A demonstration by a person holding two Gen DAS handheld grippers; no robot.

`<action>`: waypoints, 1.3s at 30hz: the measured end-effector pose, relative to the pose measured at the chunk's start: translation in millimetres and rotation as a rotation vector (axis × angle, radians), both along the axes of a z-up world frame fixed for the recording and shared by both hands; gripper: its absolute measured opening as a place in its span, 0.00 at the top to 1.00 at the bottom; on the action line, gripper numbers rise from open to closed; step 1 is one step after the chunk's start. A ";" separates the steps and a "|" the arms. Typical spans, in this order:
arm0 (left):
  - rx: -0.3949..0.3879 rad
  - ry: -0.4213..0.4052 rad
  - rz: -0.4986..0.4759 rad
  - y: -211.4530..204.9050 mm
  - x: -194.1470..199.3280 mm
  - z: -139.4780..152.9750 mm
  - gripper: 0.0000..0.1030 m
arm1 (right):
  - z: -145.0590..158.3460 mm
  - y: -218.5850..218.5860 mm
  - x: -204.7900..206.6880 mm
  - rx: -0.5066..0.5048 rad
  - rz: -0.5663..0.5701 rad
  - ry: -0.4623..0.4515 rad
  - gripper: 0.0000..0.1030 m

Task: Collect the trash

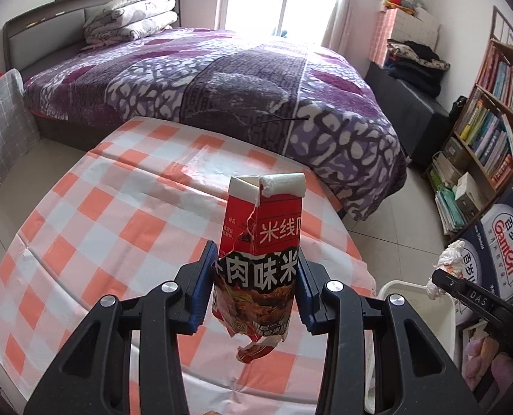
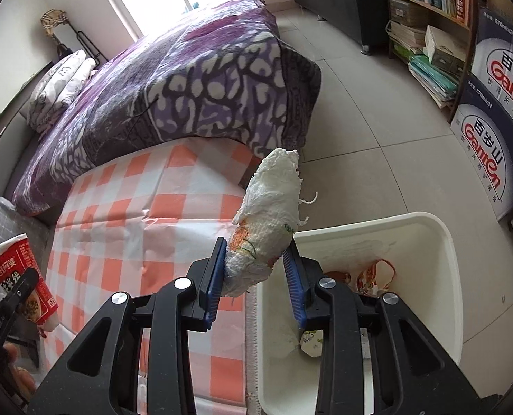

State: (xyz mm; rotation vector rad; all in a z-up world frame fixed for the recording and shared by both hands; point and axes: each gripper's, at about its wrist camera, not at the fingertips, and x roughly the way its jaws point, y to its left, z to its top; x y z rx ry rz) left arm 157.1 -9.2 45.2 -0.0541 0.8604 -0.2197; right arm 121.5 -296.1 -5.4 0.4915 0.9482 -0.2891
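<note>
My left gripper [image 1: 254,278] is shut on a torn red food wrapper [image 1: 261,242] with white top and Chinese print, held upright above the checked table [image 1: 101,228]. The wrapper also shows in the right wrist view [image 2: 21,276]. My right gripper [image 2: 253,276] is shut on a crumpled white tissue wad [image 2: 270,218], held above the table's right edge, beside the white bin [image 2: 443,276]. The bin stands on the floor and holds some wrappers [image 2: 370,278]. The tissue [image 1: 446,263] and the bin [image 1: 415,297] also show at the right of the left wrist view.
A bed with a purple patterned blanket [image 1: 222,79] lies behind the table. A bookshelf [image 1: 495,110] and blue water cartons [image 2: 495,131] stand at the right. Tiled floor [image 2: 377,138] lies between bed and shelf. A dark bench [image 1: 408,103] runs along the far wall.
</note>
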 end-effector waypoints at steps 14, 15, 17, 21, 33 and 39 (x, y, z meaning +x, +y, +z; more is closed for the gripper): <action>0.014 0.077 -0.317 -108.3 -39.3 -26.9 0.58 | -17.1 -71.9 -39.7 0.055 -0.203 0.101 0.34; 0.013 0.089 -0.338 -114.6 -41.8 -29.8 0.58 | -16.2 -77.2 -42.3 0.056 -0.216 0.096 0.32; 0.004 0.124 -0.386 -129.3 -48.2 -37.3 0.58 | -14.1 -88.8 -50.0 0.066 -0.248 0.083 0.31; -0.036 0.226 -0.489 -156.9 -61.9 -54.3 0.57 | -10.6 -112.3 -64.3 0.100 -0.316 0.057 0.28; -0.152 0.330 -0.471 -152.8 -56.9 -61.3 0.33 | 28.6 -109.9 -82.2 -0.091 -0.348 -0.076 0.22; 0.072 0.023 -0.205 -106.8 -60.0 -27.8 0.22 | 55.0 -62.6 -82.5 -0.312 -0.290 -0.198 0.07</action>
